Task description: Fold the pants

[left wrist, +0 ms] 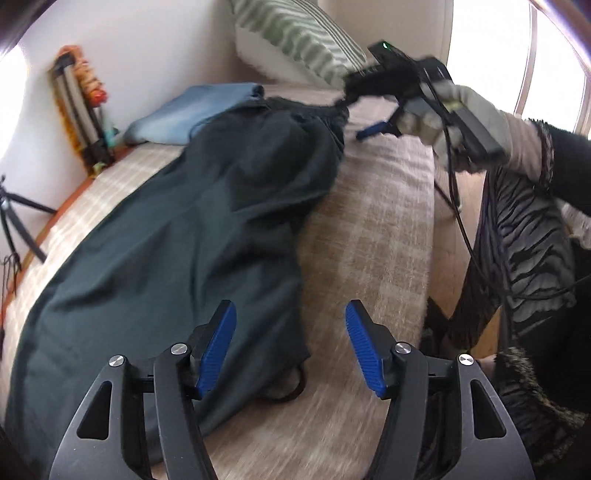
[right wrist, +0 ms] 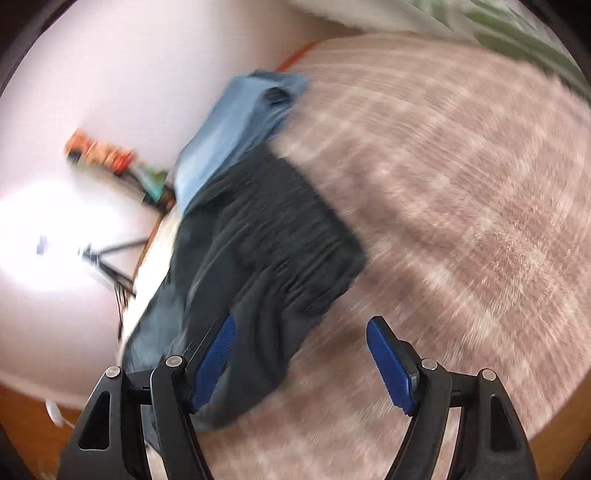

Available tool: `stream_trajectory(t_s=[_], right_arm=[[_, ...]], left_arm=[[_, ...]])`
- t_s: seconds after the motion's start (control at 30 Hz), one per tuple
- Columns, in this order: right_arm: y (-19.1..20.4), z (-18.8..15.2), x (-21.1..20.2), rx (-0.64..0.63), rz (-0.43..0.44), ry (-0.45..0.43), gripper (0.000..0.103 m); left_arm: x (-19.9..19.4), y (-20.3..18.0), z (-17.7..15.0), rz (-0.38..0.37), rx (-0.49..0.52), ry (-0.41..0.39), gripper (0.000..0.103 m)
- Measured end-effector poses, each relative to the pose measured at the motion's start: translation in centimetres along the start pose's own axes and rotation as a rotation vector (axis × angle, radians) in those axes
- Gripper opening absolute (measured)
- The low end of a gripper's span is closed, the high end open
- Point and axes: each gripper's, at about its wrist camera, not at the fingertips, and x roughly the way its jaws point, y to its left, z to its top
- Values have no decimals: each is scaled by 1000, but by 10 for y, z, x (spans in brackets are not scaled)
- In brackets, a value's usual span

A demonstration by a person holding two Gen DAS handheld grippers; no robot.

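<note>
2 grippers: both in view, each with blue ribbed pads on black fingers; both frames are smeared by motion
Left gripper [left wrist: 290, 347]: jaws apart with nothing between the pads; it points down at the bed, the left pad [left wrist: 218, 347] over the dark cloth, the right pad over bare cover; whether the left pad touches the cloth I cannot tell
Right gripper [right wrist: 301, 363]: jaws spread wide and empty in its own view; its left pad [right wrist: 214, 363] overlaps the edge of the dark cloth, its right pad is over the cover; in the left wrist view it [left wrist: 373, 130] sits near the waist end, gripped by a gloved hand [left wrist: 448, 120]; contact with the cloth there is too blurred to tell
Pants [left wrist: 184, 236]: dark green-black; laid lengthwise along the bed; the gathered waistband [right wrist: 295, 236] lies at the far end toward the pillow, the leg end lies close to the left gripper; the cloth is rumpled, with a raised fold near the waist
Bed cover [left wrist: 369, 229]: pale pink-beige check; the pants rest on it
Blue garment [left wrist: 192, 112]: folded; beside the waist end, against the wall side; the pants overlap its edge
Pillow [left wrist: 299, 35]: green and white stripes; at the head of the bed
Person: a patterned sleeve [left wrist: 524, 236] at the right side of the left wrist view
Tripod [left wrist: 18, 218]: on the floor by the wall, well apart from the pants
</note>
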Motion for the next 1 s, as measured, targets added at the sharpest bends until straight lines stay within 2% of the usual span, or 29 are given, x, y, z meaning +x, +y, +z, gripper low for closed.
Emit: stream_trajectory(t_s=[0.03,0.13,0.17,0.23,0.27,0.3,0.4,0.43,0.5,0.57,0.63,0.67,0.73,0.8,0.87,0.93,0.97,1.0], right_arm=[[-8,2,0,18,36,-21,79],[-6,7,2,3,57,-59,80],[-3,8,6,-4,64,-65,75],[0,13,16,0,106,-47,55],[-5,19,17,3,116,-34,37],[-4,21,24,4,117,-25,28],[-4,25,20,-19,118,-21,23],[2,25,15,-50,109,-26,22],[25,30,-2,-180,63,-62,20],[51,36,-21,-328,-32,-107,19],[59,38,-27,-390,-87,-126,19],[62,39,-23,-423,-142,-121,19],[56,37,-8,-428,-209,-80,19],[37,36,7,-370,-241,-26,21],[27,35,14,-356,-260,-12,24],[26,34,12,-349,-257,-8,35],[29,33,9,-357,-279,-20,45],[36,32,3,-378,-310,-44,47]], left_arm=[[6,0,2,-3,-1,9,61],[21,1,5,30,-3,29,61],[24,2,6,44,-3,34,61],[25,6,5,35,-13,38,60],[25,8,4,27,-19,40,58],[25,9,4,18,-22,41,56],[24,9,2,-8,-34,44,47],[23,10,1,-21,-42,45,43],[24,9,1,-32,-49,46,41],[23,8,1,-42,-54,37,41],[25,7,1,-51,-58,35,41],[27,5,2,-50,-59,39,41],[31,5,2,-70,-68,57,41],[27,4,0,-60,-61,59,41],[16,8,-1,-45,-82,41,42],[0,19,-2,-15,-133,17,42],[-9,25,-4,-6,-156,3,43],[-17,31,-5,13,-174,-7,45]])
